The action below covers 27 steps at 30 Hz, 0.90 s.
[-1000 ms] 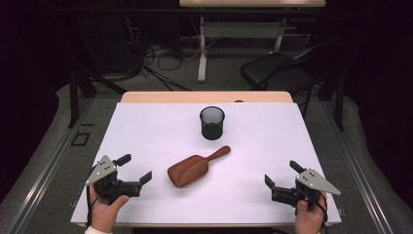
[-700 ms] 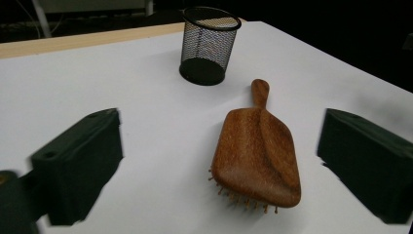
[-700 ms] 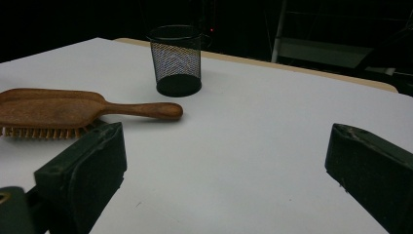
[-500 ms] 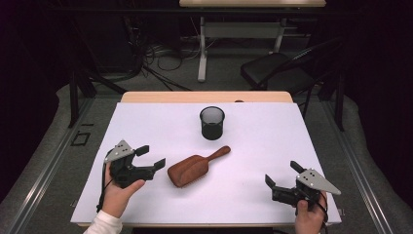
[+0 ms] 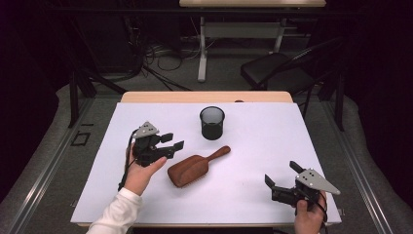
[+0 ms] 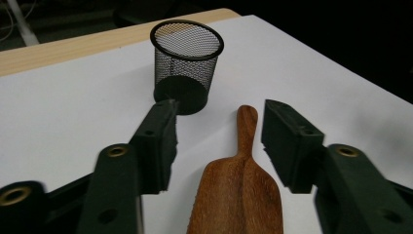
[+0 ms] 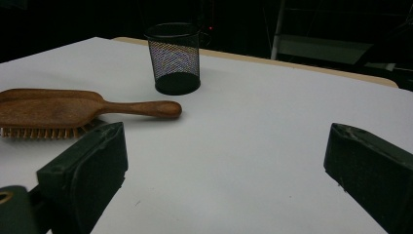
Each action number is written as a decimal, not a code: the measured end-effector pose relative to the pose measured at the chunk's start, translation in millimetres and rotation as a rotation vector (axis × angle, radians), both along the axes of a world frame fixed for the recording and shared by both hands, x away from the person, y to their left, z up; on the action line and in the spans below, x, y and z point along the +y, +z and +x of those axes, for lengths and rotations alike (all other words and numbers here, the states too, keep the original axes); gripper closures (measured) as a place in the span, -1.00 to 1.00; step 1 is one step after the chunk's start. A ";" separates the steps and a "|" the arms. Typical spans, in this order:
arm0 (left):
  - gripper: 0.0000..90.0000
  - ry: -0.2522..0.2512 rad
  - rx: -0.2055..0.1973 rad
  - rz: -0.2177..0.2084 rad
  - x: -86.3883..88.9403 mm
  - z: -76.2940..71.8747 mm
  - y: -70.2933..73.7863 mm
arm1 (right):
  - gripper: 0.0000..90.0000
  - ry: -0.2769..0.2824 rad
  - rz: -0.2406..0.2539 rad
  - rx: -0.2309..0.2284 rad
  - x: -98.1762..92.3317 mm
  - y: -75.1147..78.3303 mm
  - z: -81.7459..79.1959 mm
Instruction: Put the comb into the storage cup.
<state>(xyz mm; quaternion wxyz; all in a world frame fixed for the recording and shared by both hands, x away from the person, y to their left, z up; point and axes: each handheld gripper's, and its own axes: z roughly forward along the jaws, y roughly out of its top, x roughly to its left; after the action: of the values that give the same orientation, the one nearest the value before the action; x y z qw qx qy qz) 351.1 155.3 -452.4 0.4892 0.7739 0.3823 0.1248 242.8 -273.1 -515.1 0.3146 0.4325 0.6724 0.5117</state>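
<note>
My left tongs (image 5: 171, 145) hover just over the wooden hairbrush (image 5: 195, 167), jaws half-spread and just been closing, nothing pinched yet; in the left gripper view the brush (image 6: 237, 190) lies between the jaws, bristles down on the white counter (image 5: 253, 146), handle pointing ahead toward the black mesh cup (image 5: 212, 122) just beyond. My right tongs (image 5: 281, 179) sit released, jaws wide, well apart from the brush, which lies off to their left.

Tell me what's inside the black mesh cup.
The mesh cup looks empty: through its open top and mesh, nothing shows inside. Its solid dark base band hides the very bottom in the gripper views, so something very small there could not be seen.
</note>
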 end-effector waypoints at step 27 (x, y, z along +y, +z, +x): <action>1.00 0.125 0.250 0.056 -52.4 45.5 -19.2 | -0.93 0.003 -0.014 0.012 -0.3 -1.5 1.9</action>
<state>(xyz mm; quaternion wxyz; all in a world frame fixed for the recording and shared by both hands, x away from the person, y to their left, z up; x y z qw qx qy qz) 396.7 102.9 -471.6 0.4072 0.7717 0.4838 0.0683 244.7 -273.4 -516.6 0.3131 0.4323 0.6784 0.5049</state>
